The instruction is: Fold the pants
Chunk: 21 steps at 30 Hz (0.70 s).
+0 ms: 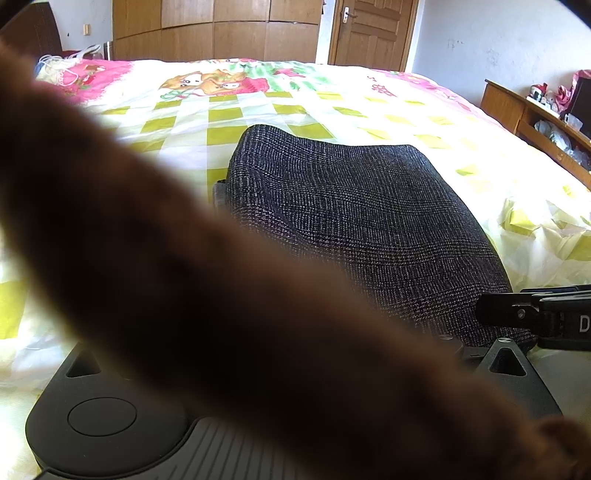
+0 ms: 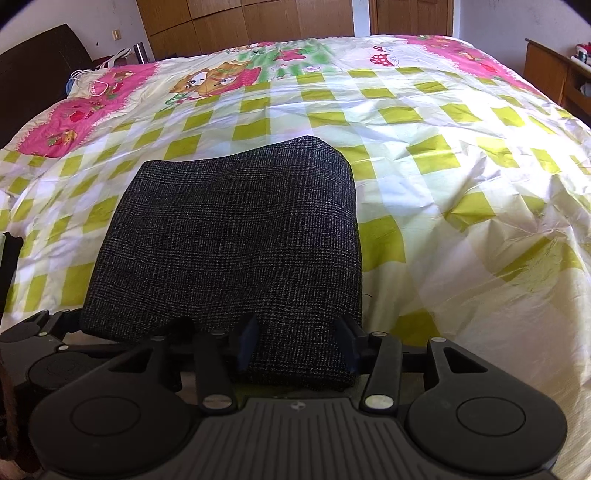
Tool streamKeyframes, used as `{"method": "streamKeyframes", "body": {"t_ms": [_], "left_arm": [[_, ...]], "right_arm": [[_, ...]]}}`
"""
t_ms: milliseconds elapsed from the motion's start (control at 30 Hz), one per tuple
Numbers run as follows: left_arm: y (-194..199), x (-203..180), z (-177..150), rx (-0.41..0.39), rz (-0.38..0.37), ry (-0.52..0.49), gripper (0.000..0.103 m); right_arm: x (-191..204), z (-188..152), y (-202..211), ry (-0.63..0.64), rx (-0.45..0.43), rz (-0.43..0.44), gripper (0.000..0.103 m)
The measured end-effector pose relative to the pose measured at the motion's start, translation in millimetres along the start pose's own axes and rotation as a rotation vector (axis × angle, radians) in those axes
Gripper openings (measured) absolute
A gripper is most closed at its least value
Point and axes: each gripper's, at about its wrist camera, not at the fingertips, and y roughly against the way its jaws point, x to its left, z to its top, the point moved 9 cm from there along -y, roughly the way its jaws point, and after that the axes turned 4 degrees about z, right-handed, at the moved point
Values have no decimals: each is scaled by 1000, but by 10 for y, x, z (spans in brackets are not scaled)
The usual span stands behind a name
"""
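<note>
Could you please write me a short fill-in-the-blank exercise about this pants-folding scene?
1. The folded pants lie on a ____.
2. The right gripper has its jaws on either side of the pants' ____ edge.
3. The bedspread has white and ____ checks.
4. A blurry ____ shape blocks much of the left wrist view.

Missing words: bed; near; green; brown

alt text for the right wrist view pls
Folded dark tweed pants lie on a green-checked cartoon bedspread, their near edge between the open right gripper fingers. Wooden wardrobe stands behind the bed.
</note>
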Motion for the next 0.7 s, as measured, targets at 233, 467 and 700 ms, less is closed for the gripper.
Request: {"method": "streamKeyframes", "body": {"t_ms": [233,467,700], "left_arm": [[111,11,-31,8,51,-12,103],[444,-42,-68,21,239,-137,103],[566,-177,115,-17,254,-154,103]], "right_arm": [[-71,4,122,-29,-30,73,60],[-95,-49,170,-51,-95,172,62],[-125,4,302,-46,-191,193,62]]}}
